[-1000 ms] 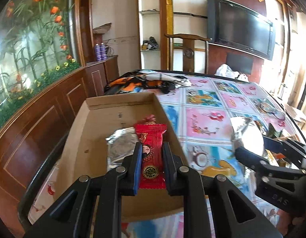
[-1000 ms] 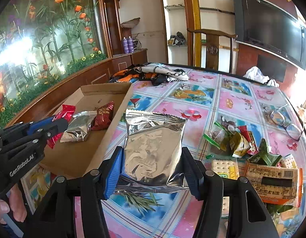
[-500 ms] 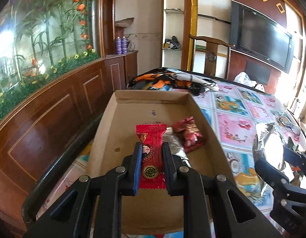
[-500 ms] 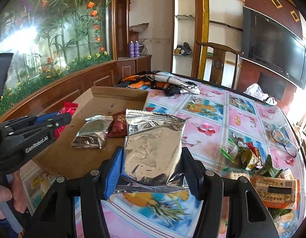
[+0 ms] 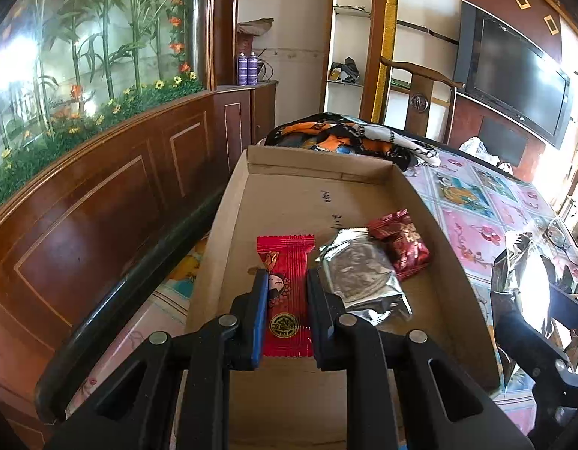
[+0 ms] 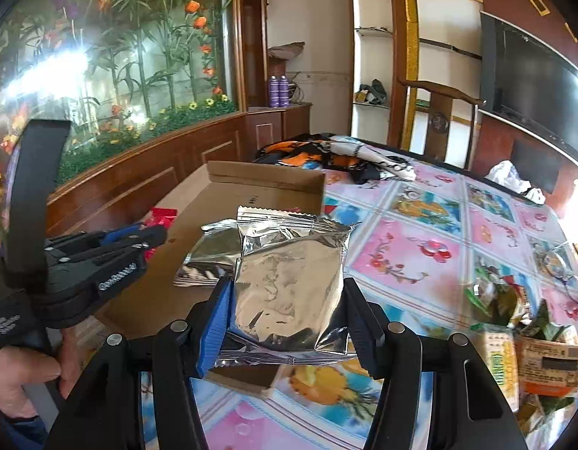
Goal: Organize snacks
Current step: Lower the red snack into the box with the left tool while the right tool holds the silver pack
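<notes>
My left gripper (image 5: 287,292) is shut on a red snack packet (image 5: 285,288) and holds it over the near left part of an open cardboard box (image 5: 319,172). A silver foil packet (image 5: 358,273) and a dark red packet (image 5: 399,243) lie in the box. My right gripper (image 6: 287,300) is shut on a large silver foil bag (image 6: 289,273) and holds it above the box's right edge (image 6: 266,183). The left gripper (image 6: 101,258) shows at the left of the right wrist view. The foil bag also shows at the right of the left wrist view (image 5: 521,281).
A pile of loose snacks (image 6: 514,322) lies on the flowered tablecloth (image 6: 420,247) at the right, with eyeglasses (image 6: 562,266) beyond. Bundled cloth (image 6: 326,153) lies behind the box. A wooden wall panel (image 5: 101,217) runs along the left, close to the box.
Both grippers have moved left and forward over the box with their packets still held. The box fills more of both views.
</notes>
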`<state>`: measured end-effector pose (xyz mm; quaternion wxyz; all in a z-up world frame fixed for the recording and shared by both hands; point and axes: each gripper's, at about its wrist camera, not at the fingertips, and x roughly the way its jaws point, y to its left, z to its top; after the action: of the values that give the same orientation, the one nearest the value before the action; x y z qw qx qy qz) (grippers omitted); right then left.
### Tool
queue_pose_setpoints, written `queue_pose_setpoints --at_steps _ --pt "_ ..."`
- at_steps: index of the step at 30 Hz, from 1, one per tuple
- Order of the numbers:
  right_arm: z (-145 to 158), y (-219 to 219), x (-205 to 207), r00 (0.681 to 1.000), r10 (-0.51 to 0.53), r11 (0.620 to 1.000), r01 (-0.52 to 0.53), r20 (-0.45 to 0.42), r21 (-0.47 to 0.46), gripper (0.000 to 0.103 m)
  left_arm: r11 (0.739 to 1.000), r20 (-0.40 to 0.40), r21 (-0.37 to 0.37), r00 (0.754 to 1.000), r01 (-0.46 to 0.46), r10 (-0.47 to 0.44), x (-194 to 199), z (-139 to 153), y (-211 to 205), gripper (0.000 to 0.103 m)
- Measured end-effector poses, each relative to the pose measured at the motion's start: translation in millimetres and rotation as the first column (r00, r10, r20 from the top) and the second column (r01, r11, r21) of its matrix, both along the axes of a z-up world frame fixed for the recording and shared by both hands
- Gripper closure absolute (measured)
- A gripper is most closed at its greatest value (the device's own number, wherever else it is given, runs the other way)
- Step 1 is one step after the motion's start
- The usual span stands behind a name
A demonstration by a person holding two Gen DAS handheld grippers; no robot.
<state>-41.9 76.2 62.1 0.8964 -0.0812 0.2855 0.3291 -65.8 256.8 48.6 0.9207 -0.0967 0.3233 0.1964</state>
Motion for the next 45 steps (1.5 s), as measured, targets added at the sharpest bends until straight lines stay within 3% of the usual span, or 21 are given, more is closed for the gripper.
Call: queue_pose_setpoints --at_steps 8,14,25,34,45 --pt "-10.5 24.5 1.0 0.996 0.074 0.997 -0.074 -0.055 0.000 0.041 0.999 -0.015 -0.037 1.000 -0.001 0.000 1.8 -9.1 7.2 0.085" --pt "-23.5 39.9 6.4 0.995 0.069 0.995 -0.074 -0.078 -0.064 0.041 0.999 -0.020 -0.047 1.000 0.008 -0.009 5.1 -10.9 7.3 0.085" --pt "-38.7 55.9 -4.2 0.997 0.071 0.978 -0.070 0.000 -0.195 0.041 0.998 -0.035 -0.064 0.999 0.006 -0.008 11.6 -15.7 9.5 0.085" --pt "-40.0 57.2 -6.3 0.998 0.069 0.977 -0.065 0.012 -0.204 0.041 0.995 -0.037 -0.096 0.999 0.004 -0.007 13.6 -19.3 14.9 0.085" --pt "-38.3 62.2 -14.7 0.994 0.062 0.970 -0.040 0.085 -0.241 0.041 0.995 -0.036 -0.095 0.999 0.003 -0.006 14.0 -19.7 14.7 0.085"
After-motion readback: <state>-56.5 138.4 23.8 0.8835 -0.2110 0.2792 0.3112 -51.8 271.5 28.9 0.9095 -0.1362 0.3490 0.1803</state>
